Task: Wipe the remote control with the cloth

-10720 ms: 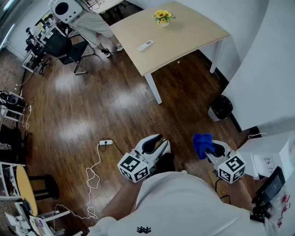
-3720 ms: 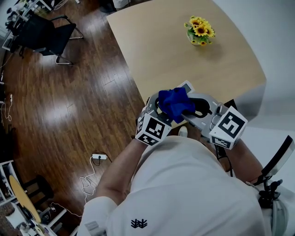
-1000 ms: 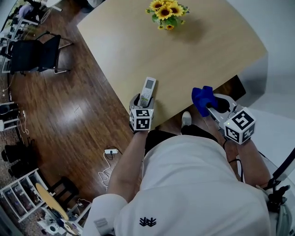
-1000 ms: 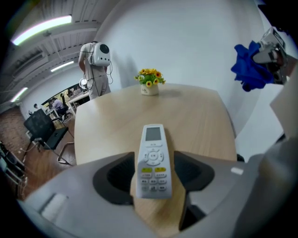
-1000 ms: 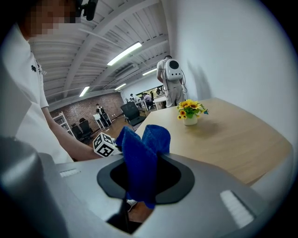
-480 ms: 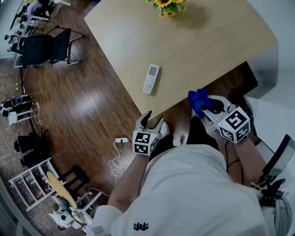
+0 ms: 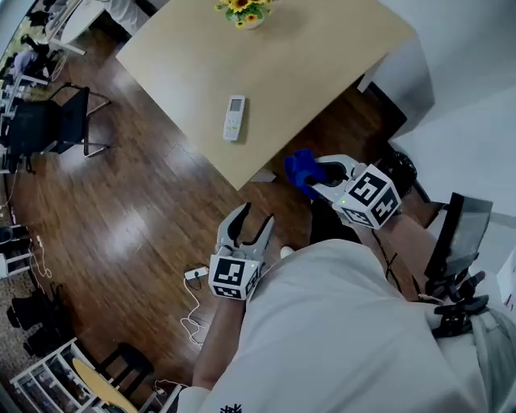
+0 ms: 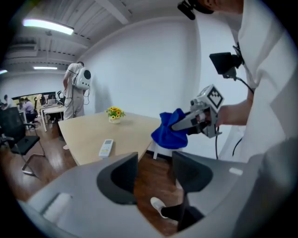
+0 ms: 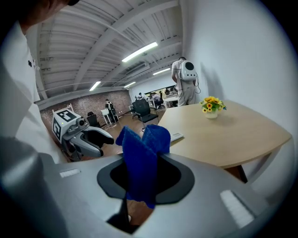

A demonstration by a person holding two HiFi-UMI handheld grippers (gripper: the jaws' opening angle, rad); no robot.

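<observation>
The white remote control (image 7: 234, 118) lies flat on the beige table (image 7: 306, 56), near its front edge; it also shows in the left gripper view (image 8: 106, 148) and the right gripper view (image 9: 176, 136). My left gripper (image 7: 254, 216) hangs over the wooden floor, away from the table. It is open, its jaws have just been closing, and nothing is between them (image 8: 153, 167). My right gripper (image 7: 313, 174) is shut on the crumpled blue cloth (image 7: 299, 170), held in the air off the table's corner (image 9: 139, 158).
A pot of yellow flowers (image 7: 243, 11) stands at the table's far side. A black chair (image 7: 48, 121) is on the floor to the left, and a power strip with cable (image 7: 194, 274) lies near my feet. A person (image 8: 74, 95) stands behind the table.
My left gripper has left the remote's near end and drawn back off the table, rising over the floor. The remote stays on the table. The right gripper has shifted sideways with the cloth.
</observation>
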